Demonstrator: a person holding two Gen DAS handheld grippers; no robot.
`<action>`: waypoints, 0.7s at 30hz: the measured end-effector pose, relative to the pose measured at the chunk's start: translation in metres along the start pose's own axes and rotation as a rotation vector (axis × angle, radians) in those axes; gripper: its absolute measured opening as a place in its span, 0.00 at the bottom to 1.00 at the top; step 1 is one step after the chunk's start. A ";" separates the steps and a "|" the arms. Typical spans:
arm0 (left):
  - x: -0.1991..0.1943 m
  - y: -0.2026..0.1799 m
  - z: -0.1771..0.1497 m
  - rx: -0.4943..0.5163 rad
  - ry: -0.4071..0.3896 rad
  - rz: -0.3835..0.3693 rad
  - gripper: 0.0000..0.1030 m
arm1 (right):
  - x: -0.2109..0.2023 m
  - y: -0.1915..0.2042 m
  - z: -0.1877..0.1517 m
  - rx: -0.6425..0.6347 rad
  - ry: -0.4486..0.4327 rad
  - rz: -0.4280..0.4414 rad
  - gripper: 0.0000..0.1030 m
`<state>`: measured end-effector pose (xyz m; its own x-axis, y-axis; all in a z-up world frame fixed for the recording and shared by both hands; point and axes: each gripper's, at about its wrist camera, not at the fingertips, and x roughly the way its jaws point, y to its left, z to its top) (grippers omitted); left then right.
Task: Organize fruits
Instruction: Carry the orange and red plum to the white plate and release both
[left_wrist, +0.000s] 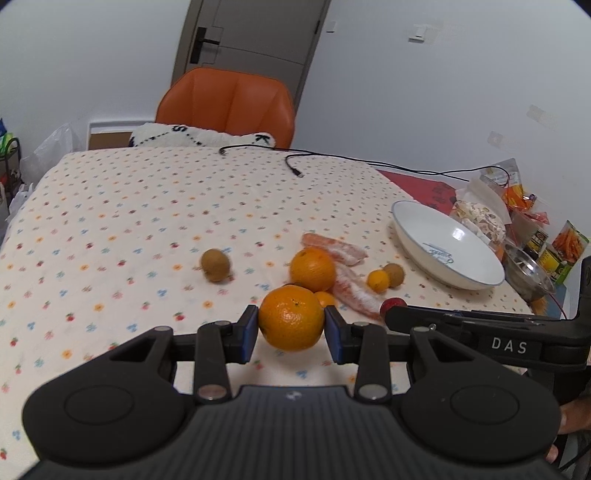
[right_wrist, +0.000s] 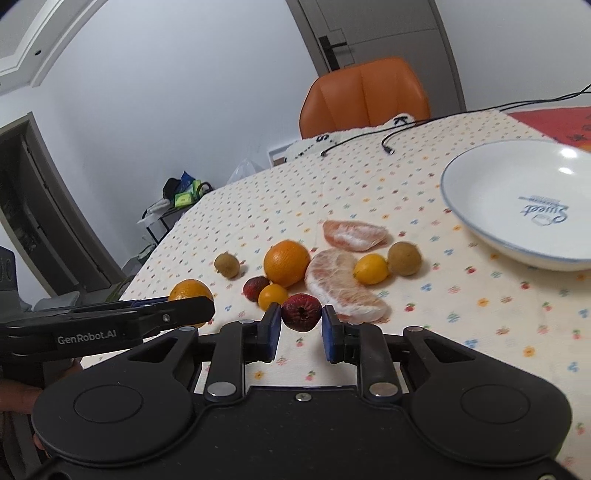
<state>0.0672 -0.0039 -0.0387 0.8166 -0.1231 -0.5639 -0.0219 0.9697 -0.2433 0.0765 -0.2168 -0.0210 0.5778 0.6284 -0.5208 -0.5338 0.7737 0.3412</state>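
While your left claw (left_wrist: 291, 328) pinches an orange (left_wrist: 291, 318) between its blue pads, your right claw (right_wrist: 300, 326) brackets a dark red fruit (right_wrist: 301, 311); the pads sit at its sides, but firm contact cannot be confirmed. Both fruits are at the near edge of the pile on the worktop (left_wrist: 110, 221). The empty white bowl (right_wrist: 517, 206) sits well apart, to the right.

Risks: both fruits are round, so an off-centre squeeze could let them roll. The red fruit looks soft; hard pressure may bruise it.

Obstacles: peeled citrus segments (right_wrist: 343, 284) lie between the pile and the bowl. A small yellow fruit (right_wrist: 272, 295) is just beside the red one. Your claws are close together and could collide.
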 end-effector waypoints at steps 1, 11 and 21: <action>0.001 -0.003 0.002 0.006 -0.003 -0.005 0.36 | -0.003 -0.002 0.001 0.000 -0.007 -0.002 0.21; 0.009 -0.037 0.021 0.060 -0.033 -0.057 0.36 | -0.031 -0.021 0.011 0.014 -0.071 -0.038 0.21; 0.024 -0.068 0.039 0.090 -0.044 -0.103 0.36 | -0.053 -0.042 0.019 0.029 -0.121 -0.078 0.21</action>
<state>0.1109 -0.0645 -0.0052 0.8363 -0.2151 -0.5043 0.1133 0.9678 -0.2249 0.0801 -0.2814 0.0072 0.6877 0.5704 -0.4491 -0.4675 0.8212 0.3272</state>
